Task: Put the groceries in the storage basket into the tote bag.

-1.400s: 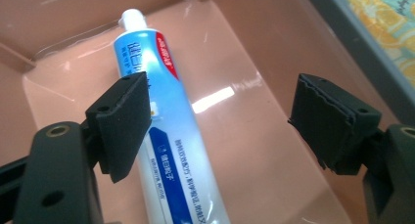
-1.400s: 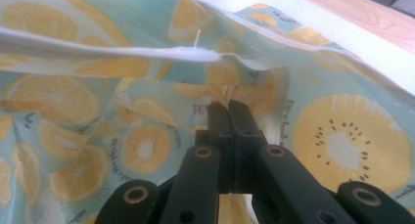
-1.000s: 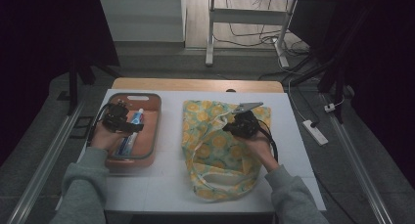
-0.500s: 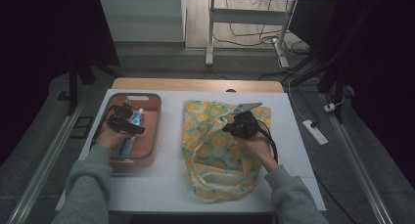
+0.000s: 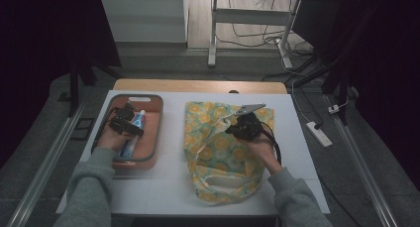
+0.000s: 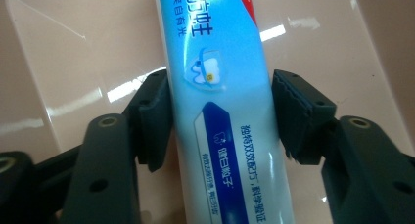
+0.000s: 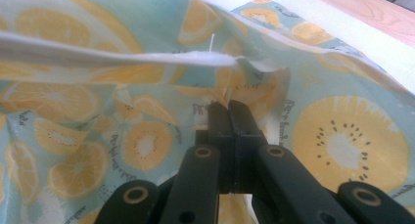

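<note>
The left gripper (image 5: 130, 126) reaches into the salmon-coloured tray (image 5: 152, 138) on the left of the white surface (image 5: 171, 187), and its jaws have just been closing around the blue toothpaste tube (image 6: 220, 106) lying on the tray floor; one pad touches the tube's side, while the other shows a narrow gap, so no firm grip is seen. The right gripper (image 7: 228, 111) has its jaws closed on the rim of the fruit-print fabric bag (image 5: 218, 152), which lies on the surface beside the tray.
</note>
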The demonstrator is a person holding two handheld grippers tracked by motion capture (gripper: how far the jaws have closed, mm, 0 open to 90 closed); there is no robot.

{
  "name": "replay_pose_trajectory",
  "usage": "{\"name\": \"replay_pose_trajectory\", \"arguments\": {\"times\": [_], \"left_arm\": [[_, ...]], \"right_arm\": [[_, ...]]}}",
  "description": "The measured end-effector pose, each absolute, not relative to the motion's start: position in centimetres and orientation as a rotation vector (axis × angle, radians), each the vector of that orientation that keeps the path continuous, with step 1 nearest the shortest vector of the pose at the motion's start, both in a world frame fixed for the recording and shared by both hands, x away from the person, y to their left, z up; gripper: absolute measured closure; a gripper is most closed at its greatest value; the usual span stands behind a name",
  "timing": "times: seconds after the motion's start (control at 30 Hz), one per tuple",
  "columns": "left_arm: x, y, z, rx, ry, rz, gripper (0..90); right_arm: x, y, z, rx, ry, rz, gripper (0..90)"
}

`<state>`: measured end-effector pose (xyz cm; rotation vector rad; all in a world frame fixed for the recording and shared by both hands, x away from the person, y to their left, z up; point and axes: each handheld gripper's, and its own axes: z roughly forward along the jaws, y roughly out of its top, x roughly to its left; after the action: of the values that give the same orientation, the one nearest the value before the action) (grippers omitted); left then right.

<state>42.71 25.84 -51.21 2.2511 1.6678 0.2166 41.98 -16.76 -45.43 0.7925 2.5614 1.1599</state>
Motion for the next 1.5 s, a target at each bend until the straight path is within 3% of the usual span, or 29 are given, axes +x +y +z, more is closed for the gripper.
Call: {"name": "replay_pose_trajectory", "arguments": {"times": [0.3, 0.43, 0.93, 1.5], "left_arm": [[42.4, 26.1, -50.7, 2.259, 1.640, 0.215, 67.1], [42.4, 26.5, -50.6, 2.246, 1.626, 0.193, 71.2], [41.6, 27.5, -49.2, 2.148, 1.563, 0.215, 74.0], [38.1, 30.0, -42.5, 1.888, 1.367, 0.311, 74.3]], "right_arm": [[42.0, -16.9, -45.5, 0.791, 2.561, 1.155, 89.6], [42.0, -16.9, -45.5, 0.794, 2.560, 1.155, 89.5], [42.1, -17.0, -45.5, 0.796, 2.559, 1.153, 89.6], [42.0, -17.1, -45.4, 0.801, 2.553, 1.157, 89.5]]}}
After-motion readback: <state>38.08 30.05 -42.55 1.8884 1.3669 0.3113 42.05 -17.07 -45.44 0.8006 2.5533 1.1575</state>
